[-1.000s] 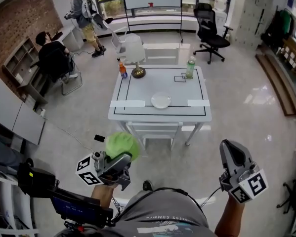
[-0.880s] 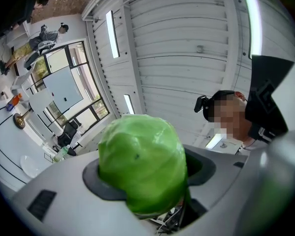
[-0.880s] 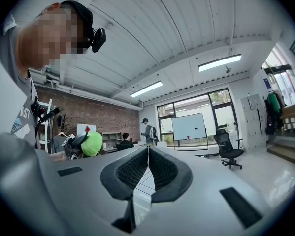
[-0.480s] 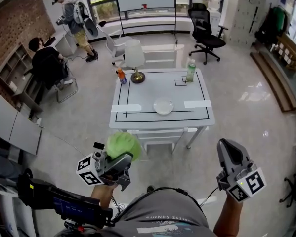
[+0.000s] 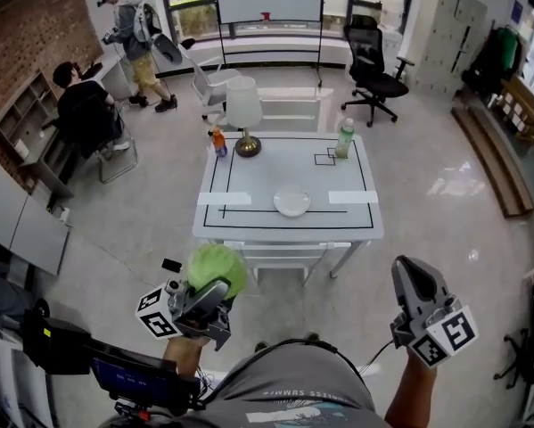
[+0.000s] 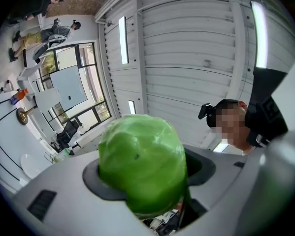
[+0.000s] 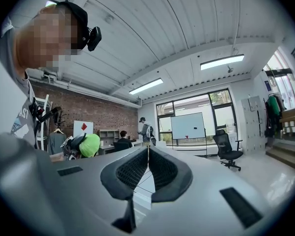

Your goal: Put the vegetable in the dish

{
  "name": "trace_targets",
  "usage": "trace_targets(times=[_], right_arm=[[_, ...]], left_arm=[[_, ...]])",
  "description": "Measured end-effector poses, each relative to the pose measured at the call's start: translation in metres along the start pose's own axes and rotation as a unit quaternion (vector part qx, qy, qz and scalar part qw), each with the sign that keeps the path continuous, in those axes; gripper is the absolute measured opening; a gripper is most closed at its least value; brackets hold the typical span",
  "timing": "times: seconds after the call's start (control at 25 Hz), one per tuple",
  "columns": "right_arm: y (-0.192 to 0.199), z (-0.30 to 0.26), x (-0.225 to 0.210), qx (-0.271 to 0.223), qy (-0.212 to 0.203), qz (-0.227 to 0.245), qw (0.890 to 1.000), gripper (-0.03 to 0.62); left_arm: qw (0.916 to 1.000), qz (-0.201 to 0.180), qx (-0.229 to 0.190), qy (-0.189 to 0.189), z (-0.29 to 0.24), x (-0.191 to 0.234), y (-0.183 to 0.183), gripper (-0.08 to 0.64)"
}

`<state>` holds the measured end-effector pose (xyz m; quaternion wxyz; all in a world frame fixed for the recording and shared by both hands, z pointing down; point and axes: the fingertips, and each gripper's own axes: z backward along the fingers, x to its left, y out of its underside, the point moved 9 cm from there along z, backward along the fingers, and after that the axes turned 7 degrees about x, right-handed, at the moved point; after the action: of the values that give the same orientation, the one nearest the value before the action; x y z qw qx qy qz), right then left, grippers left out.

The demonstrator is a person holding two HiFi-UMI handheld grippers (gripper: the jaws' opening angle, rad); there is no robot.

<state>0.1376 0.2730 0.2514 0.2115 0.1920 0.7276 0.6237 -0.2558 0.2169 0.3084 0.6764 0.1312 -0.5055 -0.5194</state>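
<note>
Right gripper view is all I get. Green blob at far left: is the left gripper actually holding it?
Observer: Yes. The left gripper has its pads closed on the green vegetable, seen in its own view.
Operator: Dish anywhere?
Observer: Head view shows a white dish on the table, toward its near edge, with nothing visible in it.
Operator: Clutter near it?
Observer: None close. A lamp, an orange bottle and a green bottle stand along the far side.
</note>
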Motion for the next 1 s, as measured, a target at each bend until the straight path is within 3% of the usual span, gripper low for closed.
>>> trace_targets(times=[0.72, 1.0], right_arm=[[0.004, -0.036, -0.091, 0.017, -0.058, -0.004, 0.998, 0.008], [0.010, -0.054, -0.105, 0.025, -0.031, -0.022, 0.999, 0.008]], left_arm=[[0.9991, -0.021, -0.006, -0.038, -0.072, 0.039, 0.025, 0.303], [0.9989, -0.002, 0.021, -0.042, -0.078, 0.073, 0.019, 0.303]])
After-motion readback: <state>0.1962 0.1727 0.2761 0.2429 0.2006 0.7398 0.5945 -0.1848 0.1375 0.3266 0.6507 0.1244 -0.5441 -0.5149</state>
